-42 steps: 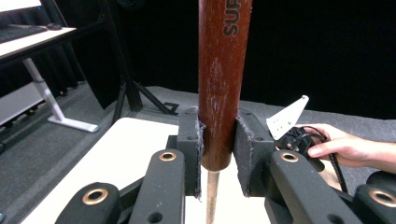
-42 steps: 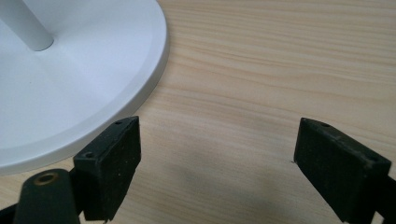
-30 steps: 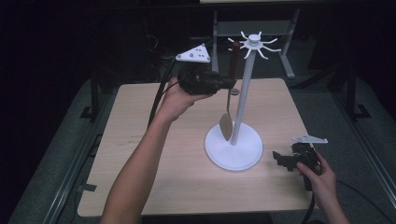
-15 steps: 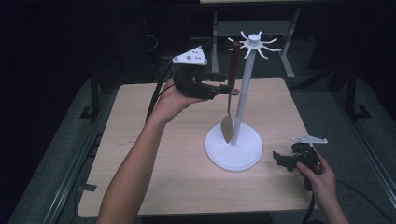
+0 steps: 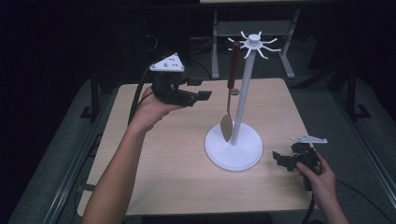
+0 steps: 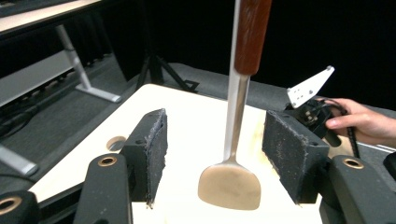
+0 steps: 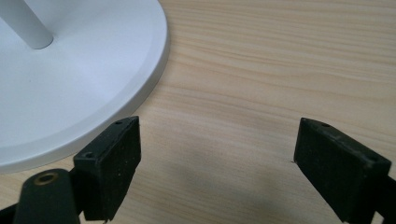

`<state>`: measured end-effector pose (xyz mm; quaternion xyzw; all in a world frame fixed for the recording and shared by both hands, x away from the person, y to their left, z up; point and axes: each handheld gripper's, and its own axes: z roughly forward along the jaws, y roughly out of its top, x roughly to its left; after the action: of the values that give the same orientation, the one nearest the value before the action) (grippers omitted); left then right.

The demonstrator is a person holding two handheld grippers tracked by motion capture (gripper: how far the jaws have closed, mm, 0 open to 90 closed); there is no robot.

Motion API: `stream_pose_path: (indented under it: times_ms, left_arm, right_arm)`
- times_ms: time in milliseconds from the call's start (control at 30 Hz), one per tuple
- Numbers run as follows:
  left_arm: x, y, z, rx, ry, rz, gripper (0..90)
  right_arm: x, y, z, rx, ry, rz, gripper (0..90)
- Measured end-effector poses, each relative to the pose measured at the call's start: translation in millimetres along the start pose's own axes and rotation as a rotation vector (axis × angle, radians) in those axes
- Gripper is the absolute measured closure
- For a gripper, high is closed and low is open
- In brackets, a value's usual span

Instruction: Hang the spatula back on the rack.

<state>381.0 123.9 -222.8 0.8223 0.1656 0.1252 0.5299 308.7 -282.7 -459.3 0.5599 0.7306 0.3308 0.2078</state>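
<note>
Wood-handled metal spatula (image 5: 229, 95) hangs from 1 hook of the white spoked rack head (image 5: 252, 42), blade down, long axis vertical, running parallel to and just beside the white stand pole (image 5: 243, 95). Blade tip sits just above the round white base (image 5: 233, 150); can't tell if it touches.

Left gripper (image 5: 198, 96) is held up off the light wooden desk (image 5: 187, 158), pointing level at the spatula, to its left in the high view. Jaws have just been opening and now stand released: in the left gripper view the pads (image 6: 156, 149) flank the metal shank (image 6: 235, 112) with clear gaps on both sides, nothing pressed. Jaw line crosses the spatula's long axis at about a right angle.

Right gripper (image 5: 279, 158) rests low on the desk just right of the base, jaws spread, nothing between them but bare wood; base rim (image 7: 156, 70) sits just off its left jaw.

Judgement: spatula is hung and let go. Left hand is the nearer one and its exit is straight back along its own axis, away from the pole. Any sideways drift clips the shank and swings it on the hook.
</note>
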Motion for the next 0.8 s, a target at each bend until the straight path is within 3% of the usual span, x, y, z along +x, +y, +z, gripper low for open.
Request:
stream_pose_path:
  times_ms: [400, 800]
  left_arm:
    - [4.6, -38.2, -24.9, 0.034, 0.059, -0.052, 38.7]
    - [6.1, -75.4, -35.5, 0.05, 0.095, -0.109, 37.5]
  right_arm:
    - [-0.1, 0.0, 0.0, 0.001, 0.001, 0.001, 14.5]
    - [-0.1, 0.0, -0.1, 0.001, -0.001, 0.002, 14.5]
